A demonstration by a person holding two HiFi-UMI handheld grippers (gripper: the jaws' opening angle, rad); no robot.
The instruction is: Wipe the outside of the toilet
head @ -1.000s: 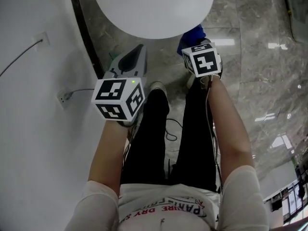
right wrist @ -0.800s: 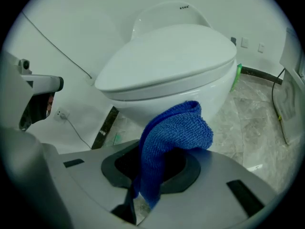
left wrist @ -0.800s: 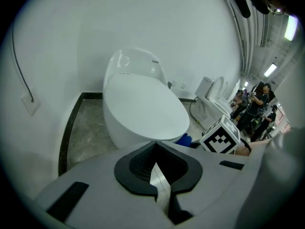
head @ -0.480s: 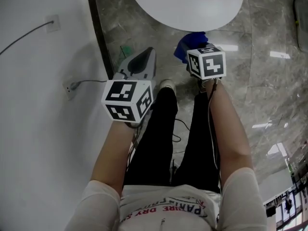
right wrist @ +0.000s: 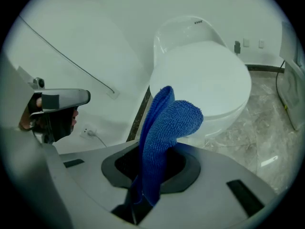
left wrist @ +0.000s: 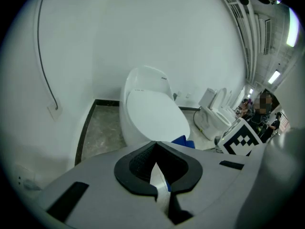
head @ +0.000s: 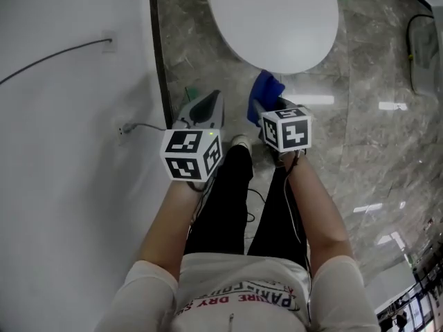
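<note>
I am in a bathroom: a white toilet [head: 277, 19] against a white wall [head: 69, 151], grey marble floor [head: 374, 68], more toilets [left wrist: 212, 116] lined up beyond.

— What are the two tools like?
— The left gripper [head: 205, 106] and right gripper [head: 266, 109] have pale grey shells. Black pads [left wrist: 138, 168] line the jaw mouth, with a black slot [left wrist: 66, 202] off to its side. At each rear sits a white cube with black squares: the left marker cube [head: 192, 154] has a small green light [head: 210, 134], the right marker cube [head: 286, 128] has none showing.
— And behind them?
— Thin black cables [head: 300, 206] run back from the grippers. The person wears white short sleeves [head: 142, 292], a white shirt [head: 239, 292] with lettering, black trousers [head: 221, 206] and a pale shoe [head: 240, 142].
</note>
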